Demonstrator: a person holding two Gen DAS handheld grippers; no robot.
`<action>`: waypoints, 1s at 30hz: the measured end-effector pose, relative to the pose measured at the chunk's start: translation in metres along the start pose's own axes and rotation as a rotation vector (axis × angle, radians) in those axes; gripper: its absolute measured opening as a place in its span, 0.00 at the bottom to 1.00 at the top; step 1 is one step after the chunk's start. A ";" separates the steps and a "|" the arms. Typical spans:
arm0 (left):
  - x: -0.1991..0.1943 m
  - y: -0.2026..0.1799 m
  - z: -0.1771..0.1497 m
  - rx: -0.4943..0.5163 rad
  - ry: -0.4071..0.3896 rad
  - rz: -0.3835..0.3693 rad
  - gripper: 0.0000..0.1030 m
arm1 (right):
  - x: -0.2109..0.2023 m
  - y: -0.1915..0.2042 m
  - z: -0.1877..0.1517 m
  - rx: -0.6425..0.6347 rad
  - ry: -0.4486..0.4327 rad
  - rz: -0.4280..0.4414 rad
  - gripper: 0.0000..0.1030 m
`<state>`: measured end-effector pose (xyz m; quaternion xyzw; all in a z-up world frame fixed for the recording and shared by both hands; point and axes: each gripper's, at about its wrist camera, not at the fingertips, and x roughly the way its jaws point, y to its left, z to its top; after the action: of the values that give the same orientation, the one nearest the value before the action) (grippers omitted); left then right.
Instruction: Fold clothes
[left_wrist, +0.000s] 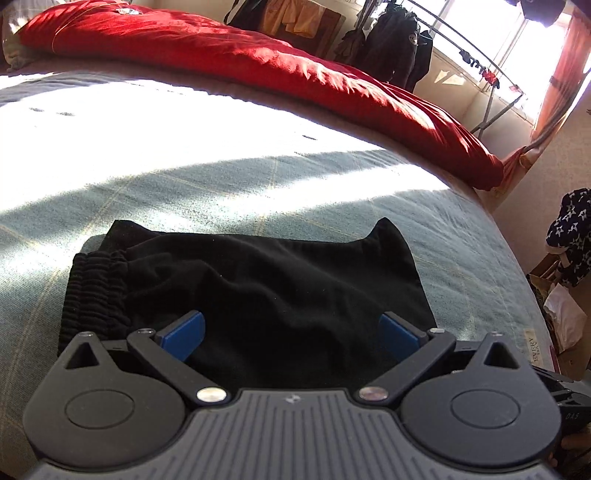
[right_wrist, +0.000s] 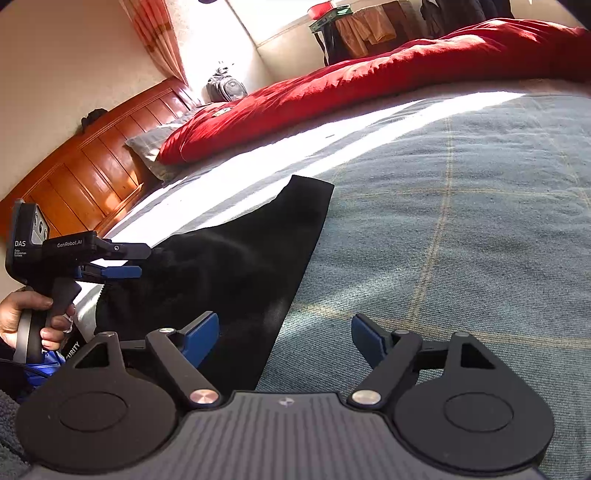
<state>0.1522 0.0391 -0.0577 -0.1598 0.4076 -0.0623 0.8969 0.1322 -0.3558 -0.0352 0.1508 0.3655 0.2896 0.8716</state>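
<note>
Up close, the left gripper has its jaws spread wide, blue pads apart with nothing pinched; black cloth lies under and between them. From the right wrist view the same tool shows side-on at the cloth's left edge, gripped by a hand. The right gripper also stands spread: its left pad sits over the cloth's near edge, its right pad over bare bedspread, and nothing is clamped.

The black garment lies folded on the bed, near its front edge. It is a compact, roughly rectangular bundle with soft wrinkles. A ribbed elastic waistband bunches at its left end, and two corners peak up along the far edge. Seen from the right gripper, the garment ends in a straight diagonal edge, with one far corner lying flat in sunlight.

Under it is a blue-grey bedspread crossed by thin yellow lines, half washed out by bright sun. A red duvet is heaped along the far side, well apart from the garment. A wooden headboard and a pillow stand at one end. Dark clothes hang on a rack by the window, and a star-patterned cloth sits off the bed's right. Nothing lies between the grippers and the garment.
</note>
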 end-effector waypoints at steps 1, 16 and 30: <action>-0.002 0.000 0.001 0.009 -0.008 0.016 0.97 | 0.001 0.000 0.001 -0.003 0.000 0.006 0.80; -0.010 0.030 0.006 -0.059 -0.003 0.115 0.97 | 0.015 0.004 0.005 -0.001 0.007 0.075 0.82; -0.014 0.019 0.014 0.055 0.002 0.085 0.97 | 0.024 0.019 0.006 -0.008 0.033 -0.005 0.83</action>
<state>0.1529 0.0641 -0.0451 -0.1177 0.4129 -0.0354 0.9025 0.1426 -0.3262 -0.0352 0.1414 0.3790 0.2915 0.8668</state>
